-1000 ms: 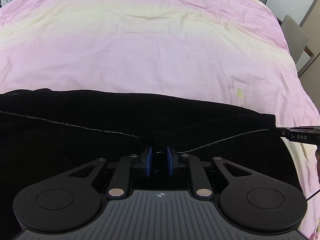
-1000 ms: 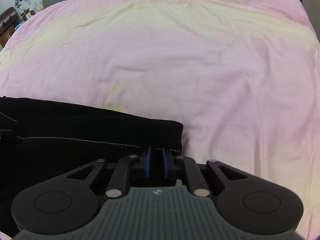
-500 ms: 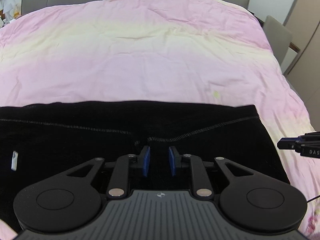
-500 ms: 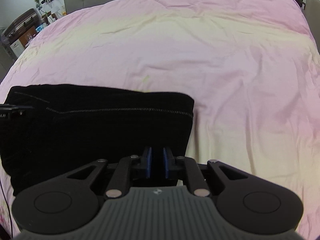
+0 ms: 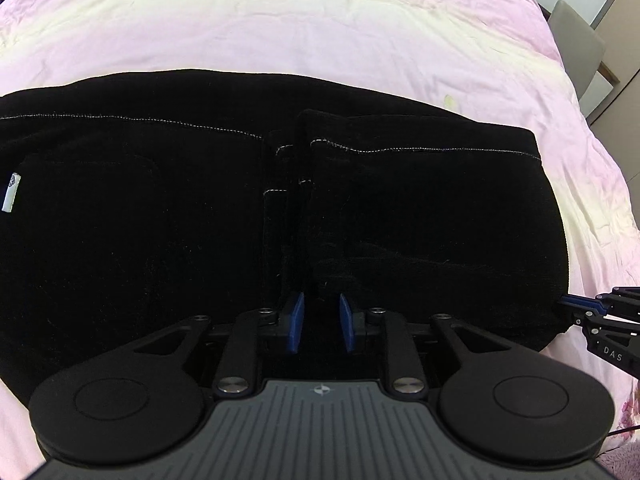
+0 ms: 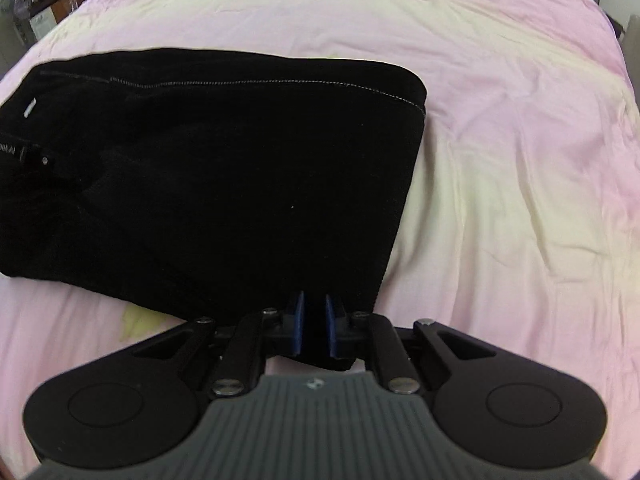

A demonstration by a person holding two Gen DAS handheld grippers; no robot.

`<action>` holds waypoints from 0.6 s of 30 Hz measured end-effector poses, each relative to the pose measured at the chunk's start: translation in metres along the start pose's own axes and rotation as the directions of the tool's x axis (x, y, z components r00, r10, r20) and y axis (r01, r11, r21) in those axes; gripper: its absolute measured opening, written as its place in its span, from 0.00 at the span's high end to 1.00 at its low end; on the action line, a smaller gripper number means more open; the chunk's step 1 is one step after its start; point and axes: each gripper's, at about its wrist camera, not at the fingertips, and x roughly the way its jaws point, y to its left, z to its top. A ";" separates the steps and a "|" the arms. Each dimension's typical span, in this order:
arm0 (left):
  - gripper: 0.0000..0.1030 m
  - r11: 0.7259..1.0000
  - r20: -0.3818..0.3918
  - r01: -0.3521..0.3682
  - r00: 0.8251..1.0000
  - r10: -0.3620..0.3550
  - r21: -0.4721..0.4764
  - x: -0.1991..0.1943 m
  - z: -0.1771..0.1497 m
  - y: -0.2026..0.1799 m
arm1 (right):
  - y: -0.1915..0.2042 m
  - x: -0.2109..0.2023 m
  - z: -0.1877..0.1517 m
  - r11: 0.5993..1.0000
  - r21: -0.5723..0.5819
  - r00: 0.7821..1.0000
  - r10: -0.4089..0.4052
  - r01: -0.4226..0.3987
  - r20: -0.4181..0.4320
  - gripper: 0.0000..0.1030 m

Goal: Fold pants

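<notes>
Only my left view shows the pants [image 5: 200,220] middle seam. Left gripper [image 5: 320,322] is released; right gripper [image 6: 315,324] pinches the pants' near corner, with free bed [image 6: 520,160] to its right.

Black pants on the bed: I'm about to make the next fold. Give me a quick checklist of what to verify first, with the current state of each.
1. Left claw open and free to regrasp: ok, pads apart.
2. Right claw gripping the near corner of the black pants: ok, fabric sits between its narrowed pads.
3. Pants fully supported on the pink duvet: ok.
4. Top layer smooth: not ok, a bunched ridge runs down the middle.
5. Lower layers' edges aligned: cannot tell, hidden.
</notes>
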 end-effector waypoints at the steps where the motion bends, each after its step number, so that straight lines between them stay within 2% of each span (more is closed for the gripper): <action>1: 0.75 1.000 -0.002 -0.002 1.000 0.002 -0.004 -0.002 0.001 0.000 | 0.001 0.000 0.002 1.000 0.002 1.000 -0.007 0.007 -0.006 0.94; 5: 0.75 1.000 0.015 -0.008 1.000 0.008 0.004 -0.026 0.000 0.005 | -0.003 -0.003 0.005 1.000 0.026 1.000 -0.008 0.008 -0.017 0.94; 7: 0.74 1.000 0.040 -0.014 0.999 0.014 0.004 -0.046 -0.005 0.015 | 0.003 -0.010 0.009 0.999 -0.008 0.999 -0.034 0.034 -0.012 0.93; 10: 0.67 0.999 0.073 -0.022 0.997 0.023 -0.024 -0.079 -0.012 0.040 | 0.015 -0.023 0.014 0.996 -0.058 0.998 -0.068 0.069 0.015 0.92; 11: 0.66 0.999 0.085 -0.032 0.996 0.035 -0.036 -0.090 -0.014 0.051 | 0.019 -0.028 0.016 0.995 -0.075 0.997 -0.068 0.069 0.024 0.91; 13: 0.64 0.997 0.098 -0.057 0.993 0.062 -0.053 -0.110 -0.017 0.071 | 0.029 -0.037 0.021 0.992 -0.105 0.997 -0.065 0.069 0.044 0.82; 18: 0.57 0.988 0.116 -0.128 0.984 0.137 -0.083 -0.147 -0.022 0.118 | 0.066 -0.049 0.038 0.977 -0.212 0.999 -0.009 0.018 0.042 0.81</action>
